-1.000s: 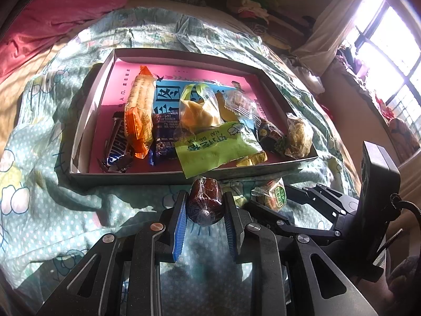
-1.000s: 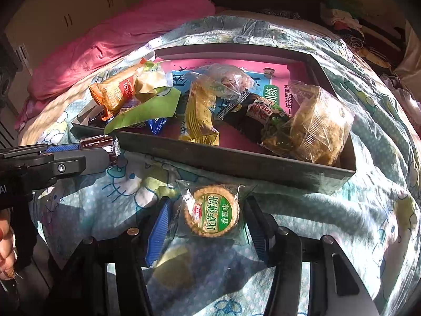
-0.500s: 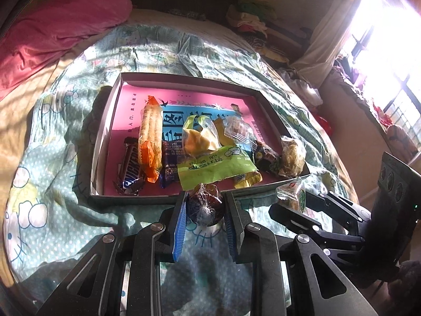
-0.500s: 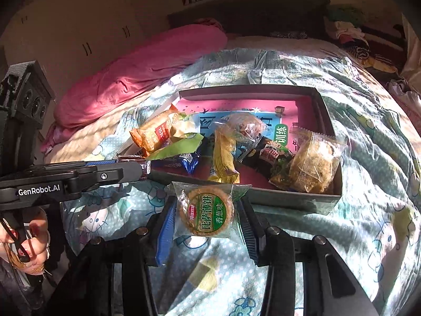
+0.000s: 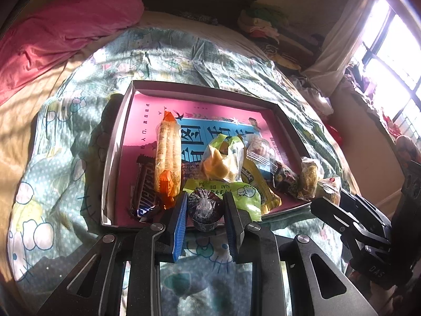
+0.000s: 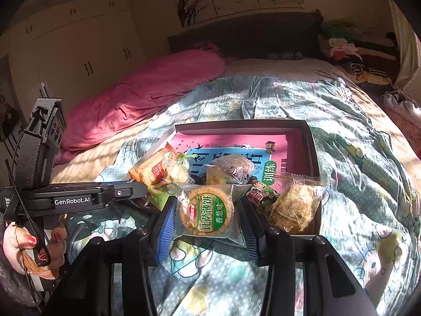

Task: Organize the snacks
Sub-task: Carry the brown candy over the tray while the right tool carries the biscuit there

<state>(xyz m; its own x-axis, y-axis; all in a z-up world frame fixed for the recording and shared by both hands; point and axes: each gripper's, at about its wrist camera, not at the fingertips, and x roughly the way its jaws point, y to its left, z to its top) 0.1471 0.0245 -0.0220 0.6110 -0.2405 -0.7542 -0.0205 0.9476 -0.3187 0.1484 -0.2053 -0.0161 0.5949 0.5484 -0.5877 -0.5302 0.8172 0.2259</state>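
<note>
A shallow box with a pink floor (image 5: 143, 121) lies on the bed and holds several snacks: an orange cracker pack (image 5: 168, 155), a dark chocolate bar (image 5: 144, 187), a green packet (image 5: 244, 192) and a yellow pastry bag (image 5: 223, 160). My left gripper (image 5: 205, 210) is shut on a dark brown wrapped round snack (image 5: 205, 208), held above the box's near edge. My right gripper (image 6: 208, 216) is shut on a round biscuit in a clear wrapper with a green label (image 6: 208, 210), held above the quilt near the box (image 6: 313, 142). The right gripper shows in the left wrist view (image 5: 350, 216).
A pink duvet (image 5: 65, 29) lies at the left head of the bed. The patterned quilt (image 6: 368, 184) surrounds the box. Clothes (image 6: 344, 50) are piled at the far right. A window (image 5: 389, 60) is on the right, wardrobes (image 6: 79, 52) on the left.
Both grippers have risen and pulled back from the box with their snacks held, so the box looks smaller and more of the room shows.
</note>
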